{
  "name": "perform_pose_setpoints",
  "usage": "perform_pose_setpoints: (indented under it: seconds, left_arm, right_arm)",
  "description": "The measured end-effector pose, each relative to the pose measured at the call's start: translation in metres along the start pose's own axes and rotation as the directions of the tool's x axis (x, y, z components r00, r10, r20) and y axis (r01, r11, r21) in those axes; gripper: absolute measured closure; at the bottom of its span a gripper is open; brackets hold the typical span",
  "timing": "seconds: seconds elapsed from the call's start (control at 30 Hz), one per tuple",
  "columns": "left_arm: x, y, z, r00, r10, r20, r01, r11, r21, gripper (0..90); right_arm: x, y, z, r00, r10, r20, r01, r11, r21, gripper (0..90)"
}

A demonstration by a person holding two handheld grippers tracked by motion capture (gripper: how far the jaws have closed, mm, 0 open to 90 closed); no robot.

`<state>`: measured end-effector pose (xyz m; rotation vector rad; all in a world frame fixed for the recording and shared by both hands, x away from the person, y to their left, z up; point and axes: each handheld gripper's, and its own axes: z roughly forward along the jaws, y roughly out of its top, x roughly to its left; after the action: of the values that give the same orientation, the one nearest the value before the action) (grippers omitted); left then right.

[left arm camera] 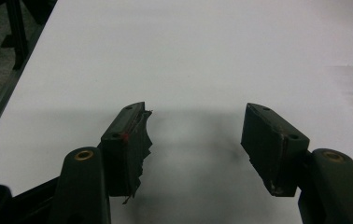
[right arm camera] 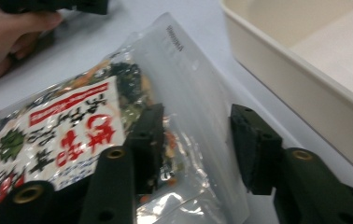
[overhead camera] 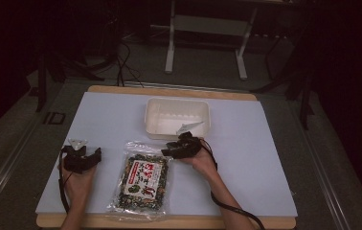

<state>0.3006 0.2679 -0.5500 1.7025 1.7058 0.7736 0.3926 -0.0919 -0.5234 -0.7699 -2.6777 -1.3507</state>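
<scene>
Scene: white tabletop (overhead camera: 246,158), person's forearms in from the near edge, a gripper in each hand.
Snack bag: clear packet (overhead camera: 141,181) with red-and-white label, lying flat near the near edge, about mid-width, a bit left of centre. Also in right gripper view (right arm camera: 76,135).
Bag long axis: runs roughly near-to-far, slightly tilted; clear top seal strip points to the far edge, toward the tray.
Tray: cream plastic tray (overhead camera: 153,125), looks empty, toward the far edge at mid-width, just beyond the bag's top end; its wall shows at (right arm camera: 300,93).
Right gripper: (overhead camera: 183,145) at the bag's far right corner, between bag and tray. Jaws apart, nothing clamped. In right gripper view (right arm camera: 198,144) the clear top strip lies in the gap between the jaws; left jaw sits over the bag, right jaw over bare table by the tray wall.
Left gripper: (overhead camera: 80,158) near the left edge, beside the bag but apart from it. Jaws spread wide over bare table (left arm camera: 195,140), holding nothing. Torn tape on one pad.
Key relation: right hand is the nearer one; bag edge is already between its jaws, so closing would likely pinch the seal strip.
Likely step (guess): grab the bag, maybe move it to the tray.
Risk: slick film could slip; contact not certain.
</scene>
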Motion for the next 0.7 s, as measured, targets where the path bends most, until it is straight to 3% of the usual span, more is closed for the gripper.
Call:
perform_pose_setpoints:
  seconds: [0.17,0.3,0.43,0.7]
  left_arm:
    - [0.000,0.000,0.000,1.0000,0.003,0.000,-0.003,1.0000,0.000,40.6]
    - [0.000,0.000,0.000,1.0000,0.004,0.000,-0.004,1.0000,-0.001,40.5]
    - [-0.001,0.000,0.000,1.0000,0.005,0.001,-0.005,1.0000,0.000,40.5]
    - [-0.001,0.000,0.000,1.0000,0.008,0.001,-0.008,1.0000,0.000,40.5]
  right_arm:
    - [0.009,0.001,0.001,0.9949,-0.099,0.018,0.098,0.994,0.038,65.4]
    - [0.013,0.001,0.004,0.9886,-0.144,0.043,0.141,0.988,0.069,68.3]
    - [0.017,0.001,0.011,0.9770,-0.202,0.068,0.192,0.974,0.123,68.6]
    - [0.016,0.009,0.022,0.9703,-0.226,0.088,0.207,0.961,0.185,60.2]
